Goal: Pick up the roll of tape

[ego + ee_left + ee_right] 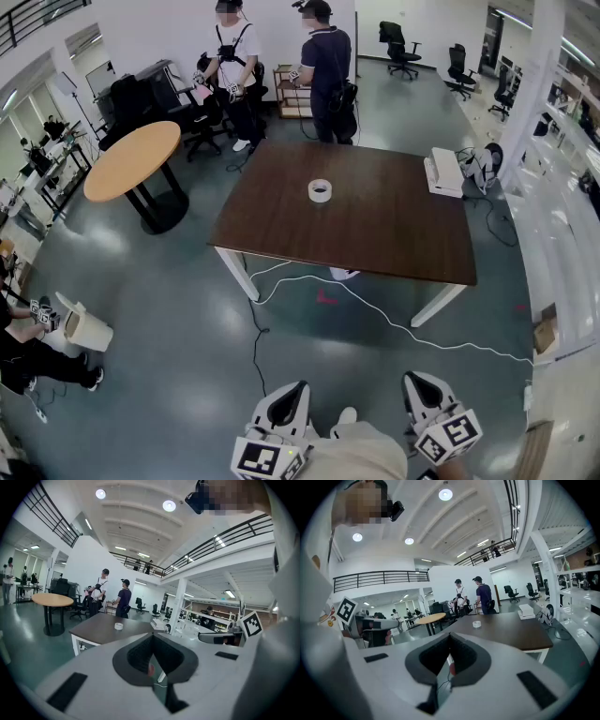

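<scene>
A white roll of tape (pixel 319 190) lies flat near the middle of a dark brown table (pixel 375 234), far ahead of me. It shows small in the left gripper view (pixel 118 626) and in the right gripper view (pixel 476 624). My left gripper (pixel 289 398) and right gripper (pixel 419 386) sit at the bottom of the head view, over the floor and well short of the table. In the left gripper view, the left gripper (pixel 152 638) has its jaws together with nothing between them. The right gripper (pixel 450 637) is likewise shut and empty.
A white box (pixel 444 172) sits at the table's right end. A white cable (pixel 394 323) runs across the floor under the table. A round orange table (pixel 131 159) stands to the left, and two people (pixel 323 66) stand beyond the brown table. A tipped white bin (pixel 86 328) lies at the left.
</scene>
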